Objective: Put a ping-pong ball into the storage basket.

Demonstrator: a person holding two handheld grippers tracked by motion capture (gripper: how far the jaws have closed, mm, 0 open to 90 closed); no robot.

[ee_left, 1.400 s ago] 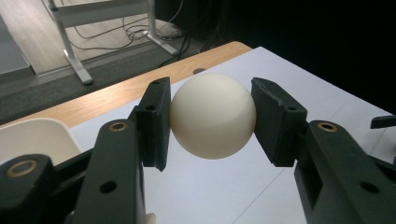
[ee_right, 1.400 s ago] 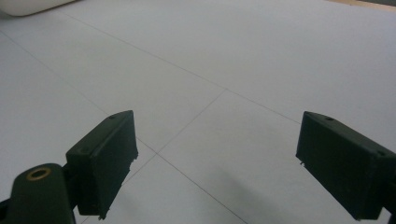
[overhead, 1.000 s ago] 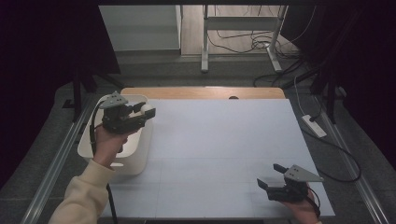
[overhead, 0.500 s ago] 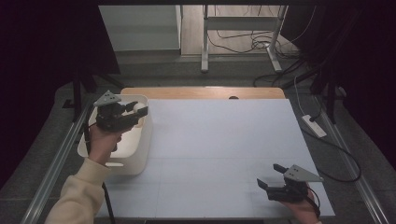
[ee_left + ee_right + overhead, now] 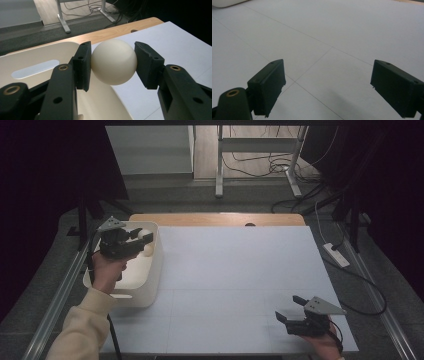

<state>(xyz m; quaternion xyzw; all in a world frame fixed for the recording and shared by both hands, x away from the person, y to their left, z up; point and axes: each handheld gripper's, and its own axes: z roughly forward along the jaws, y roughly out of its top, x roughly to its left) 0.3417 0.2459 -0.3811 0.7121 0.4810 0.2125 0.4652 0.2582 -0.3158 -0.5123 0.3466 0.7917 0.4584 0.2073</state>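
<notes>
Leftward over the bin [image 5: 150, 270], left hand-held gripper [image 5: 113, 62] clamps a ball [image 5: 113, 62]; right hand-held gripper [image 5: 327, 87] gapes empty.

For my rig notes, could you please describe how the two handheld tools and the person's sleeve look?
Both are black two-jaw tools with blocky flat pads and brass-coloured rivets at the joints. The left tool and the right tool each carry a grey three-cornered plate on top. A dark cable trails from the left one. The left forearm wears a cream sleeve.

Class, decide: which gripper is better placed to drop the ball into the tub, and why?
Left. The left gripper already clamps the cream ball over the white tub. The right gripper sits open, far off at the table's near right.
</notes>
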